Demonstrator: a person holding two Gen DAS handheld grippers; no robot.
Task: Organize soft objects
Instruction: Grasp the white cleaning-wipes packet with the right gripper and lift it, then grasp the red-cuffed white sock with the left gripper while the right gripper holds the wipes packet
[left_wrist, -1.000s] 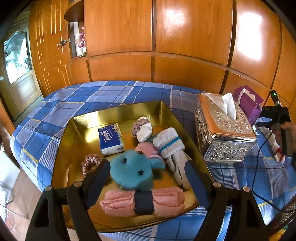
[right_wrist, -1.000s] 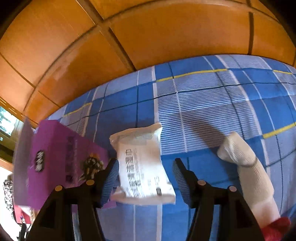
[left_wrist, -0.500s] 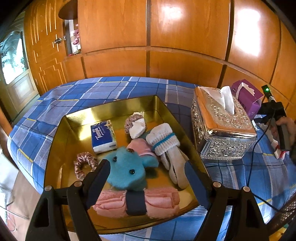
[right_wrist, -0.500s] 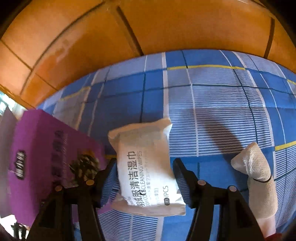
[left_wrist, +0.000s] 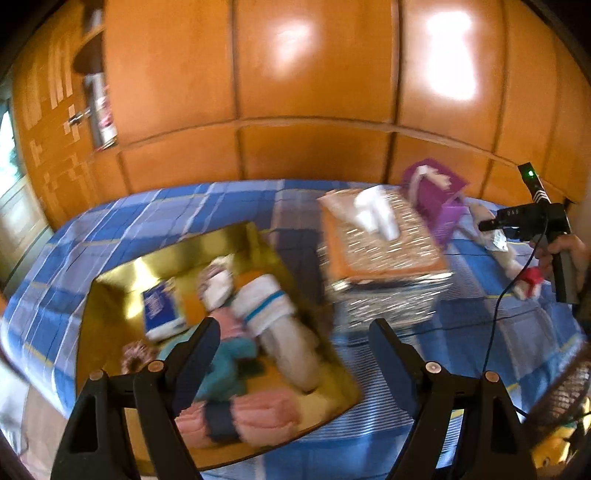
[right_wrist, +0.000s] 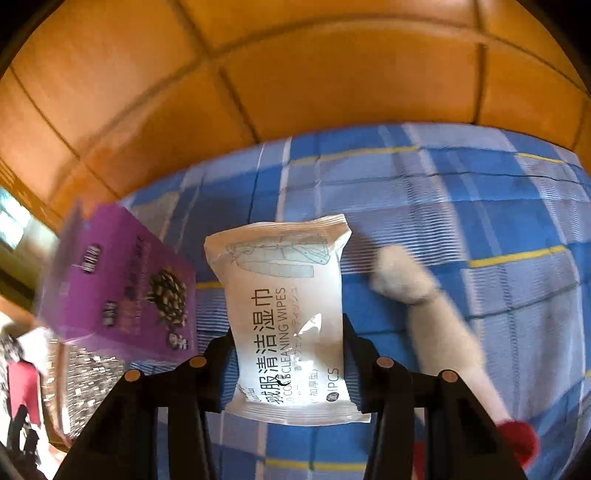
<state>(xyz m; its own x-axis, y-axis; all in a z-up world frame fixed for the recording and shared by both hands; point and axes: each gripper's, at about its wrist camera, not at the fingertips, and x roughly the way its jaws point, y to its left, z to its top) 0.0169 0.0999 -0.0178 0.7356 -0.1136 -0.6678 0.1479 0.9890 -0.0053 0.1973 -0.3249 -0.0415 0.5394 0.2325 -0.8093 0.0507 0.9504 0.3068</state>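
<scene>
Your right tool (right_wrist: 290, 369) has just been closing and now pinches the wipes pack (right_wrist: 286, 314) by its lower half, its pads against both sides. The pack hangs just beside the purple box (right_wrist: 118, 280), to its right, over the blue checked cloth (right_wrist: 461, 199); a white sock (right_wrist: 424, 306) lies further right of the box. Your left tool (left_wrist: 291, 350) stands wide apart, holding nothing, above the gold tray (left_wrist: 110, 295), which sits well left of the purple box (left_wrist: 436, 199) past the silver tissue box (left_wrist: 388, 273).
</scene>
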